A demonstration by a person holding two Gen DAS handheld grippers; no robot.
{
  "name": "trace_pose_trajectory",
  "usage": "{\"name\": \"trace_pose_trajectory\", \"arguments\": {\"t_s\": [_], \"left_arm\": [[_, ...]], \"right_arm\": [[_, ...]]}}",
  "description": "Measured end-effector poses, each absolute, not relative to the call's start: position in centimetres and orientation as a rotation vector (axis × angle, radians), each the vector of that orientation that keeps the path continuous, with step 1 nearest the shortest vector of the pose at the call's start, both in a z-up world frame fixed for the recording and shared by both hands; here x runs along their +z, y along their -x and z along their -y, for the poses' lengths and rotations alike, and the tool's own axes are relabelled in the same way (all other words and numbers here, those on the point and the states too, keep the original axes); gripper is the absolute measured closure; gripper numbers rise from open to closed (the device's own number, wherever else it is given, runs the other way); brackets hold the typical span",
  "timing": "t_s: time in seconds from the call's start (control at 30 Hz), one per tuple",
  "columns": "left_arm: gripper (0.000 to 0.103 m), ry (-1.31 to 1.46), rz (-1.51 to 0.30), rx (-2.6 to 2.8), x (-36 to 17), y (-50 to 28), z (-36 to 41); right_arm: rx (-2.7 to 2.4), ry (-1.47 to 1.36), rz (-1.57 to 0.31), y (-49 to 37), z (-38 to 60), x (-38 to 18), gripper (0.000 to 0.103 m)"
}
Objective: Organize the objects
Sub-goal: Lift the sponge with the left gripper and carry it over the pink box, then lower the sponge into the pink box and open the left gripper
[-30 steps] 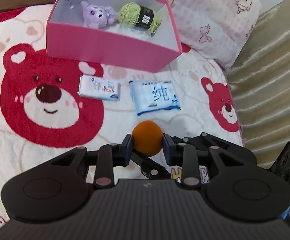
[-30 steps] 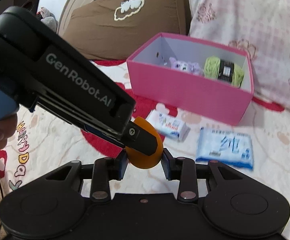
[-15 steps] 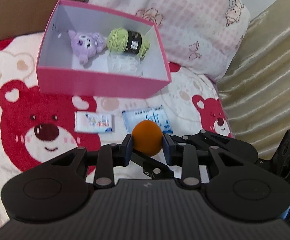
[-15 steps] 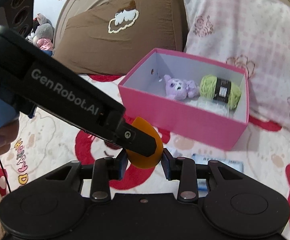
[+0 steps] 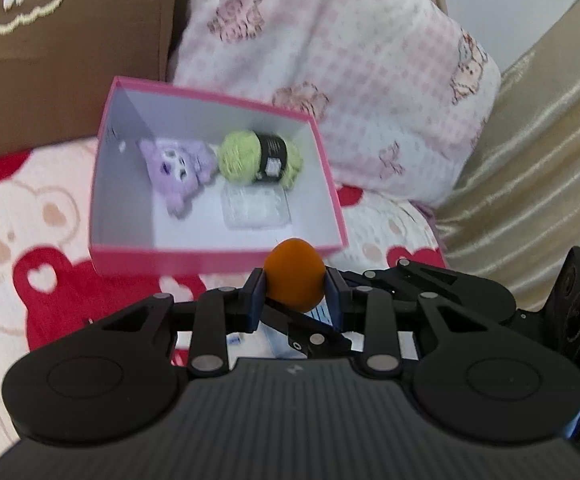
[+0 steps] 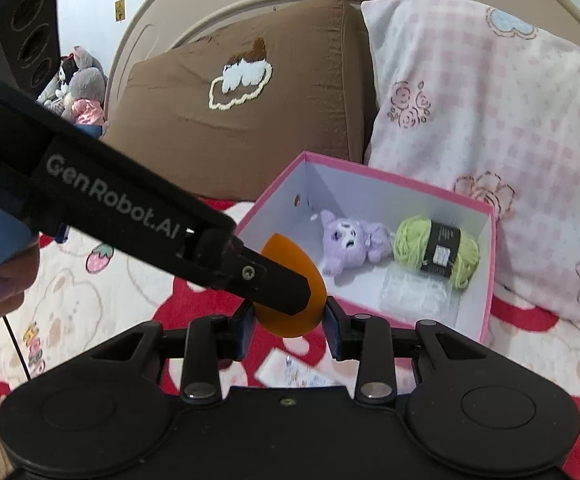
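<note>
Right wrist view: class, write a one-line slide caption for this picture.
Both claws grip one orange sponge in front of a pink box holding a purple plush and green yarn.

Support surface: bed covered by a white blanket (image 5: 17,216) printed with red bears. Pink box (image 5: 209,258) rests directly on it. Brown pillow (image 6: 225,120) at the box's 11 o'clock, pink checked pillow (image 6: 490,128) at 1 o'clock. A tissue packet (image 6: 294,376) lies at the box's 6 o'clock, partly hidden.
</note>
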State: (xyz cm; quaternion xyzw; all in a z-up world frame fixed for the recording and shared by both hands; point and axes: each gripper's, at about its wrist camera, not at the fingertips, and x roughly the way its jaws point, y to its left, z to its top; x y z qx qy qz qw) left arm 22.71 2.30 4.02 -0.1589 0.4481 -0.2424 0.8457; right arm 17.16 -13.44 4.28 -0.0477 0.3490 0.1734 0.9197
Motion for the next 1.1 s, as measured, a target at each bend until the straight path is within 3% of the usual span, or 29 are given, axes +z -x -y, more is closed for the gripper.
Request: {"name": "trace_pose_trajectory", "arguments": {"t_s": [0.5, 1.1], "left_arm": [[0.073, 0.329, -0.871, -0.405, 3.7, -31.4, -2.9], [0.073, 0.340, -0.887, -0.358, -3.5, -40.6, -2.1]], "right_arm": [[0.483, 0.115, -0.742, -28.3, 14.8, 4.6, 0.063], [0.492, -0.089, -0.912, -39.6, 17.5, -1.9, 0.063]]}}
